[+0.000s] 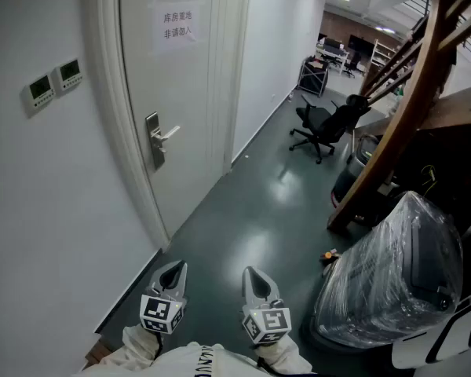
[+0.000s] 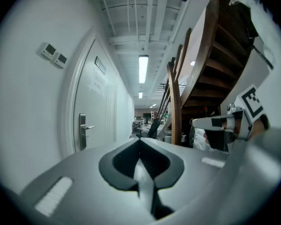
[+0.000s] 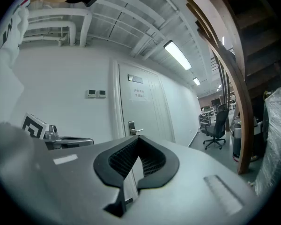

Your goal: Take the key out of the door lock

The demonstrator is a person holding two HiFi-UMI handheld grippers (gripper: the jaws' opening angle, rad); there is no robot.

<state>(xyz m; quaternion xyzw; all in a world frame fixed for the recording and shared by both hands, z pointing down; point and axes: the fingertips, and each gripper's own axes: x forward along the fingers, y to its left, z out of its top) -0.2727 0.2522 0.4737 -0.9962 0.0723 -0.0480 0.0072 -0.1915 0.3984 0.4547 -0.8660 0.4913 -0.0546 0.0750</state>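
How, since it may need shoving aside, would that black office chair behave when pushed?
It probably rolls easily: the office chair stands on what looks like a wheeled star base, on a smooth, glossy floor. It may swivel rather than travel straight. Pushed high on the backrest, it could tip a little.

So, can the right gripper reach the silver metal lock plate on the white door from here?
Probably not yet: the right gripper, shut, sits close to the body, far short of the silver metal lock plate on the white door. The dark floor between looks free, so walking forward should do.
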